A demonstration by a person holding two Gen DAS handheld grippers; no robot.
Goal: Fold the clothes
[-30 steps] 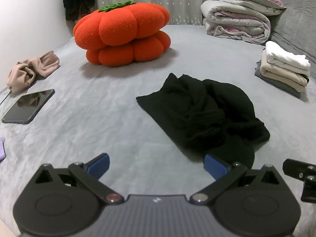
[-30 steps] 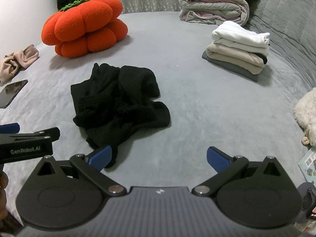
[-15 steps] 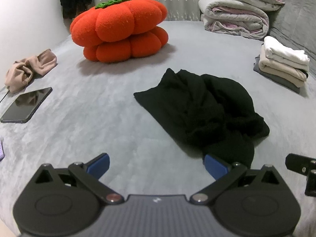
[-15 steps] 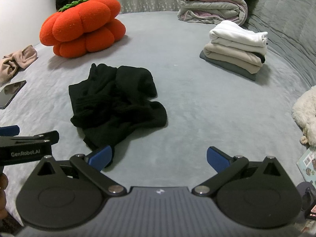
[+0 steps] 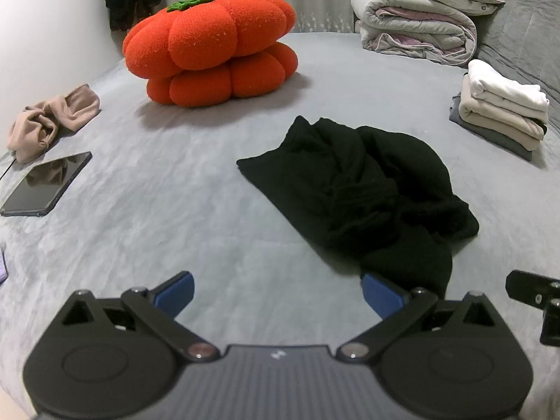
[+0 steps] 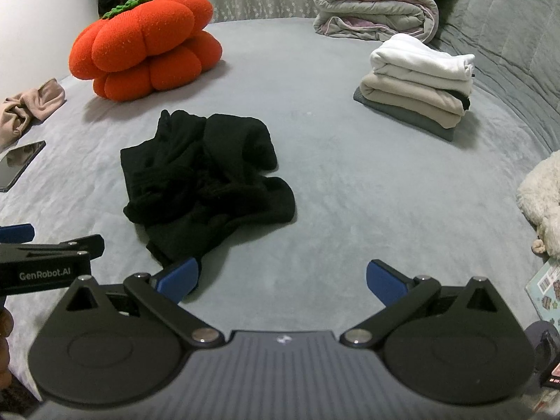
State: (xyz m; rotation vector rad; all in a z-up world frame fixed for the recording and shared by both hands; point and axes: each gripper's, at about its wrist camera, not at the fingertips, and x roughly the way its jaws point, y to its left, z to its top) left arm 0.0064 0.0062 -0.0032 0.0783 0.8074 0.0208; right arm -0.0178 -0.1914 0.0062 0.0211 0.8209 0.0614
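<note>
A crumpled black garment (image 5: pixel 360 189) (image 6: pixel 206 178) lies in a heap on the grey bed (image 5: pixel 175 192). My left gripper (image 5: pixel 278 294) hovers open just short of its near end, the right blue pad by the cloth's lowest fold. In the right wrist view, my right gripper (image 6: pixel 280 280) is open too, its left pad beside the garment's near tip, nothing between the fingers. A stack of folded clothes (image 6: pixel 420 84) (image 5: pixel 500 108), white on beige on grey, sits at the right. The left gripper's body (image 6: pixel 45 262) shows at the left edge of the right wrist view.
An orange pumpkin cushion (image 5: pixel 210 52) sits at the back. A beige cloth (image 5: pixel 49 119) and a dark phone (image 5: pixel 45 183) lie at the left. Rolled duvets and a pillow (image 5: pixel 416 24) are at the back right. A cream plush toy (image 6: pixel 542 203) is at the right edge.
Both grippers have edged slightly forward and down toward the black garment, which now looks a little lower and larger in each view. Jaws stay open.
</note>
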